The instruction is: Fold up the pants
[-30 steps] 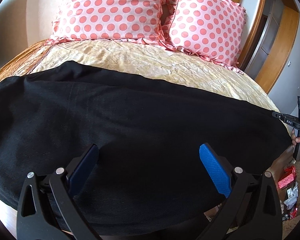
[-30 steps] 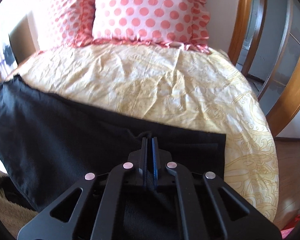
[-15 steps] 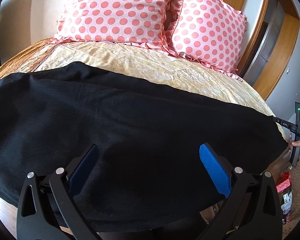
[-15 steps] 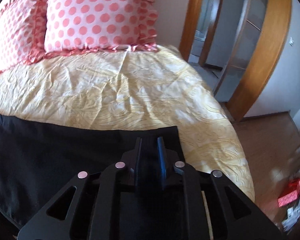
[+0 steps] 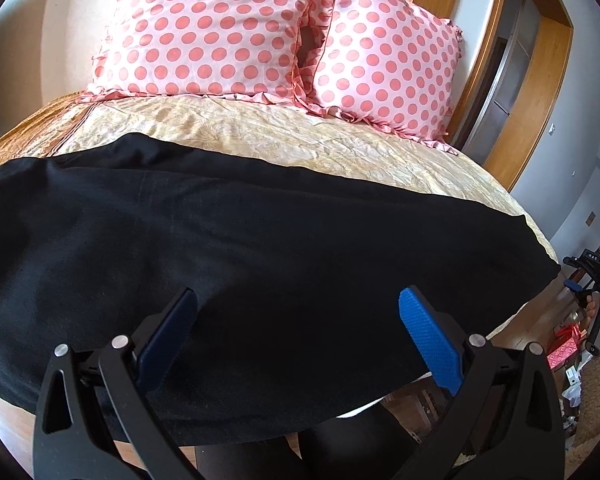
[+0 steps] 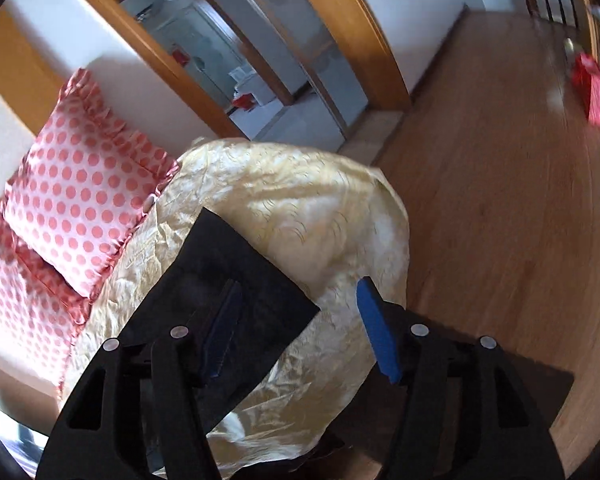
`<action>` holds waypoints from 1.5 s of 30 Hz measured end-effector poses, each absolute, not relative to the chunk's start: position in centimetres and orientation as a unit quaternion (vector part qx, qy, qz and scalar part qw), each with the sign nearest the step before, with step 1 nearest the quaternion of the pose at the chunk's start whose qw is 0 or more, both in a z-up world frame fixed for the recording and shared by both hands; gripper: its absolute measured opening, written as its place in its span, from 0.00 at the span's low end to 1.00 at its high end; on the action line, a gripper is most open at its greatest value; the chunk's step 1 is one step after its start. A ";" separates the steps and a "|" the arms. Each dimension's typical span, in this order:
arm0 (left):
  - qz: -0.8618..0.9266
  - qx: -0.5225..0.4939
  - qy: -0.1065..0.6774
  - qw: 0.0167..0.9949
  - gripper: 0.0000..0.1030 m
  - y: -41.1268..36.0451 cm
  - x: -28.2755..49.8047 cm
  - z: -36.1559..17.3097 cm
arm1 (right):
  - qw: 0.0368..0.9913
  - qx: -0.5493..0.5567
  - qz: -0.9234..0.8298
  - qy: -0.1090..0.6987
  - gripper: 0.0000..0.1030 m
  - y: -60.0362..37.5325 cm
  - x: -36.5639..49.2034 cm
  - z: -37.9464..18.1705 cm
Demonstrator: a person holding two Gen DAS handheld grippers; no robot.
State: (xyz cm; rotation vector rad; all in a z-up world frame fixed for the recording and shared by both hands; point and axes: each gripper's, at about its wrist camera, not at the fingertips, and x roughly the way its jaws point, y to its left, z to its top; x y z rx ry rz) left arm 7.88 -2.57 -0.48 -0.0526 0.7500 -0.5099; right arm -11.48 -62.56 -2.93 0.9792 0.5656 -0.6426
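Note:
The black pants (image 5: 260, 264) lie flat across the yellow bedspread (image 5: 300, 144), stretched from left to right. My left gripper (image 5: 296, 328) is open and empty, hovering over the near edge of the pants. My right gripper (image 6: 296, 316) is open and empty, tilted, just above the pants' end (image 6: 224, 280) at the bed's corner. It also shows in the left wrist view (image 5: 580, 280), off the pants' right end, held by a hand.
Two pink polka-dot pillows (image 5: 220, 28) stand at the headboard. A wooden door frame (image 6: 340, 28) and wood floor (image 6: 500, 200) lie right of the bed. A red box (image 6: 592, 84) sits on the floor. Clutter lies by the bed's foot (image 5: 564, 352).
My right gripper has opened and let go of the pants' end, then swung and tilted to the right toward the floor. The pants' end now lies on the bed. My left gripper stayed open.

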 end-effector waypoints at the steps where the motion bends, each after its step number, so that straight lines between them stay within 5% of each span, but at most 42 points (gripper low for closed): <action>1: -0.247 -0.027 0.362 0.899 0.98 -2.5 7.8 -0.5 | 0.791 0.467 -0.295 0.263 0.60 -62.5 -11.4 -3.4; 10: -0.239 -0.043 0.360 0.901 0.98 -1.1 7.5 -0.5 | 0.780 0.515 -0.250 0.254 0.59 -61.9 -9.8 -4.9; 13: -0.238 -0.045 0.362 0.900 0.98 -0.8 7.5 -0.7 | 0.782 0.518 -0.238 0.252 0.47 -61.7 -9.4 -5.3; 14: -0.237 -0.046 0.363 0.900 0.98 -0.7 7.6 -0.7 | 0.783 0.518 -0.237 0.250 0.35 -61.6 -9.3 -5.4; 21: -0.232 -0.050 0.364 0.901 0.98 -0.2 7.8 -0.8 | 0.816 0.446 -0.271 0.249 0.11 -60.0 -9.2 -3.2; 32: -0.220 -0.057 0.357 0.906 0.98 0.8 7.9 -0.4 | 0.899 0.310 -0.213 0.226 0.10 -53.6 -5.1 4.1; 45: -0.172 -0.088 0.344 0.919 0.98 4.8 7.9 0.7 | 0.893 0.274 0.159 0.321 0.10 -33.4 10.1 4.4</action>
